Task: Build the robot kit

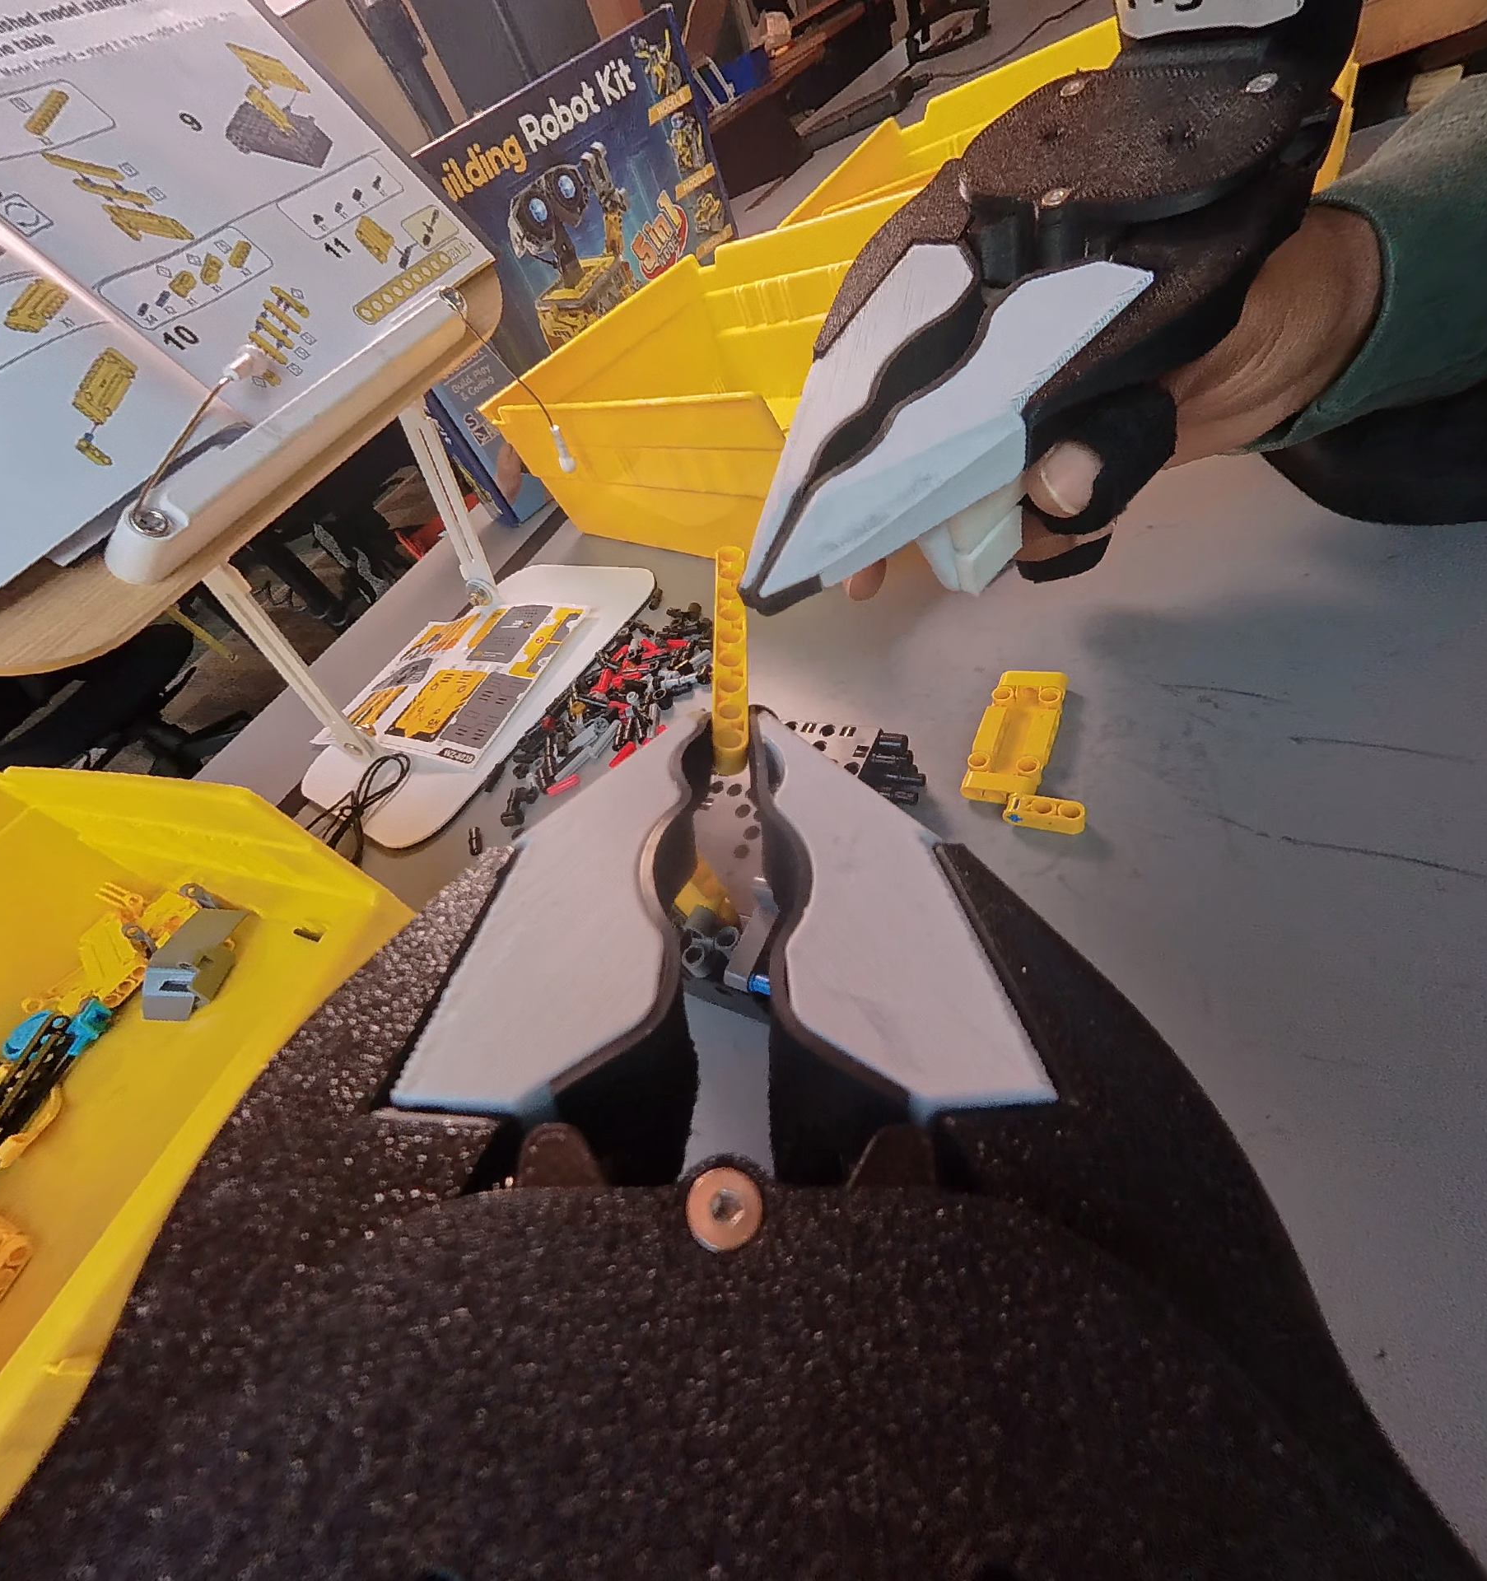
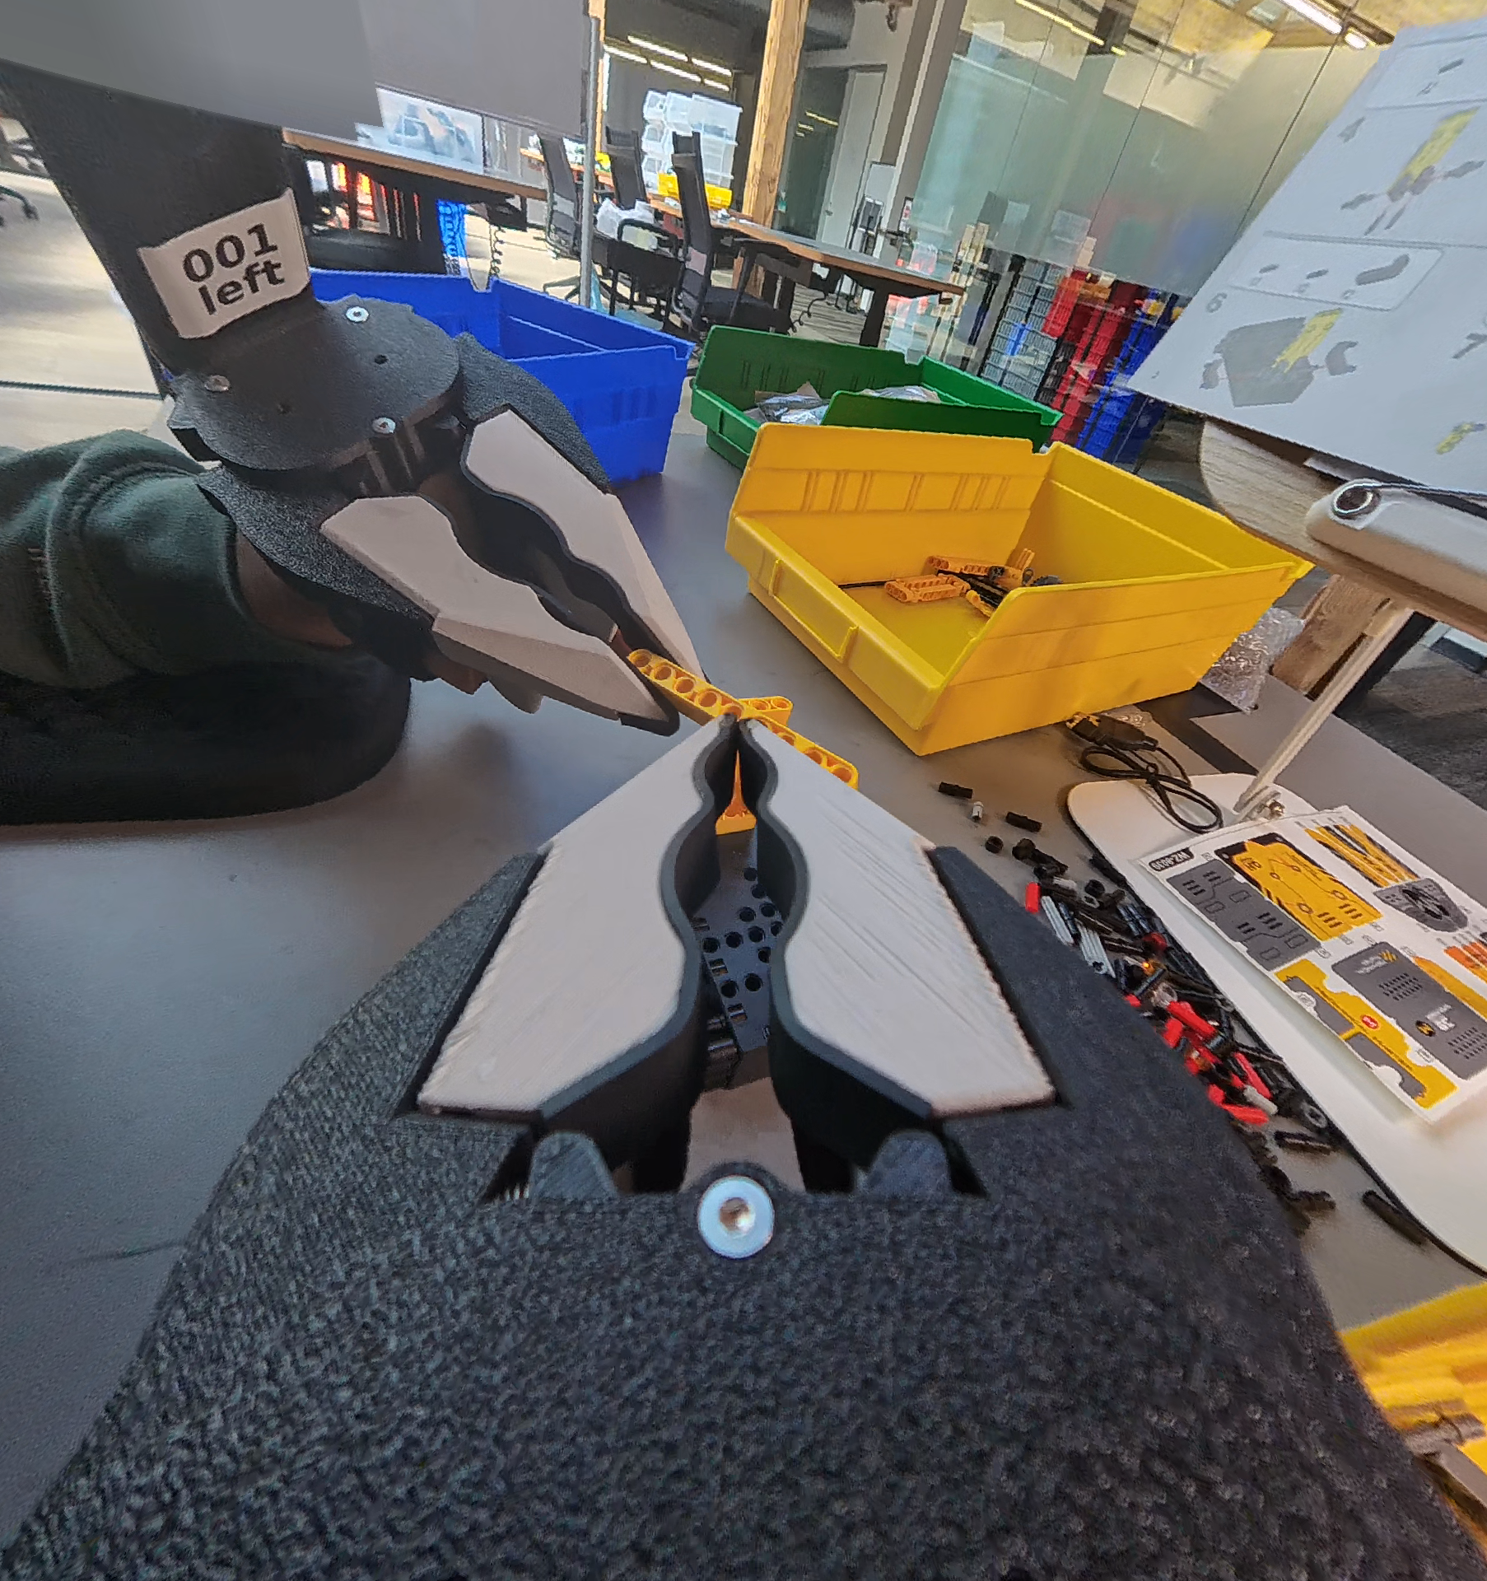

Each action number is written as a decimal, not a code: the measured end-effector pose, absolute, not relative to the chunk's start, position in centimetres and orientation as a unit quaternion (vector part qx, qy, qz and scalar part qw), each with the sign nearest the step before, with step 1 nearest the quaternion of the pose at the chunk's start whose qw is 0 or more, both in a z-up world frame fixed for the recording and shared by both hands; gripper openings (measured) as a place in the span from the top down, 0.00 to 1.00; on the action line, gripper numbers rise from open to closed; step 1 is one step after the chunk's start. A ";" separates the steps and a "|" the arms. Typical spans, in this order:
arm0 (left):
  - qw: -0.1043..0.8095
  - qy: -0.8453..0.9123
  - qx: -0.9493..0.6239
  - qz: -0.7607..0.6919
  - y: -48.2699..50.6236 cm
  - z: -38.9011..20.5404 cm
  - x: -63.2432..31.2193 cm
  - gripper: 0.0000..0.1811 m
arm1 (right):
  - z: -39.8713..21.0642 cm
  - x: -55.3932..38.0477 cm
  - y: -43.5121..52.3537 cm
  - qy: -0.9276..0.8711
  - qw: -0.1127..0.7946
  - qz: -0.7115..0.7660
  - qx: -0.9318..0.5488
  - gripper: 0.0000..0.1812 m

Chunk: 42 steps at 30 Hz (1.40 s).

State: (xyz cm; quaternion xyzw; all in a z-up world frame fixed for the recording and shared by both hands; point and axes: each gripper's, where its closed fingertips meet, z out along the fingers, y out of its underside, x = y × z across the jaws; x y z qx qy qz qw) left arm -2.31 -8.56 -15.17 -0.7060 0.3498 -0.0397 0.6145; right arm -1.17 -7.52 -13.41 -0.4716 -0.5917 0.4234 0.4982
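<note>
At frame centre the left gripper [image 1: 733,727] was clenched on a yellow beam [image 1: 730,659] standing upright, the right gripper [image 2: 736,727] closed at its top end, apparently pinching it, so a twist from either might have wrenched it loose.

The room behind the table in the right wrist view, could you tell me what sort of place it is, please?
Probably an open-plan workshop or lab office: rows of desks with office chairs, glass partitions, and coloured parts bins on the table.
</note>
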 end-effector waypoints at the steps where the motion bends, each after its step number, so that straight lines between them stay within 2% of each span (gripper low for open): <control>1: 0.614 0.351 -0.706 -0.039 -8.6 -15.2 -2.2 0.97 | -13.5 -1.3 -7.7 -0.594 0.497 0.422 -0.471 1.00; 42: 0.596 0.376 -0.708 -0.041 -8.8 -16.0 -1.3 0.96 | -14.4 -2.2 -10.3 -0.628 0.470 0.434 -0.443 1.00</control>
